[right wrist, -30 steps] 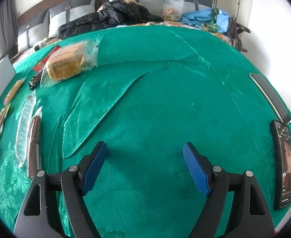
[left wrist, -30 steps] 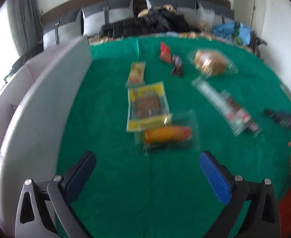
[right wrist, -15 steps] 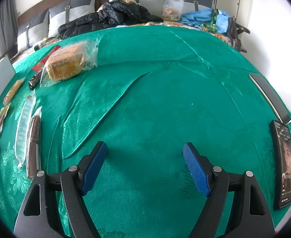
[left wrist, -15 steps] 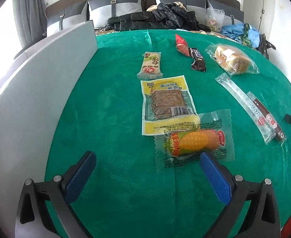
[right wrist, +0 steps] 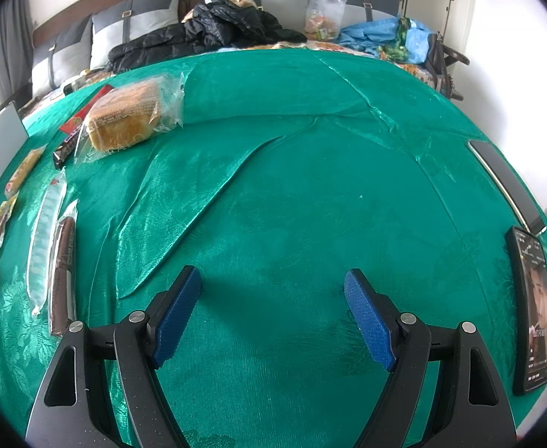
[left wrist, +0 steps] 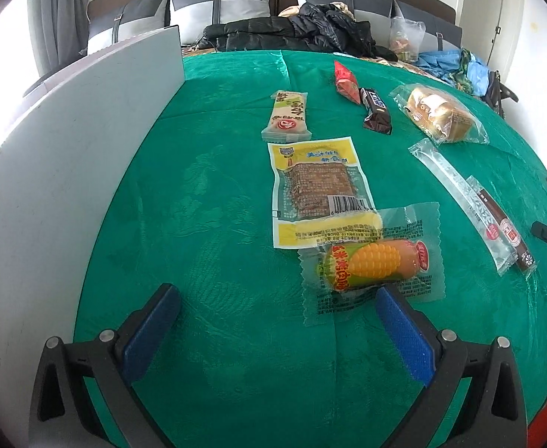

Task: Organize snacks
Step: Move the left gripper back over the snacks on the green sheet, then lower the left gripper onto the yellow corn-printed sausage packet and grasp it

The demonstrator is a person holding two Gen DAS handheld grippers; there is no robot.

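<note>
Snacks lie on a green cloth [left wrist: 206, 194]. A corn sausage pack [left wrist: 370, 265] lies just ahead of my open, empty left gripper [left wrist: 277, 310], near its right finger. Behind it lie a yellow tofu pack [left wrist: 318, 186], a beige bar [left wrist: 288, 115], a red packet [left wrist: 346, 80], a chocolate bar [left wrist: 376, 110], a bagged cake [left wrist: 437, 114] and two long stick packs [left wrist: 475, 201]. My right gripper [right wrist: 273, 298] is open and empty over bare cloth. The cake [right wrist: 127, 119] and stick packs [right wrist: 53, 246] lie to its left.
A grey box wall [left wrist: 68, 156] stands along the left of the cloth. A phone [right wrist: 534, 306] and a dark flat device [right wrist: 504, 183] lie at the right edge. A sofa with a black jacket [right wrist: 217, 26] and bags is behind the table.
My left gripper has moved forward and closer to the corn sausage pack, and its view has steadied. My right gripper has not moved.
</note>
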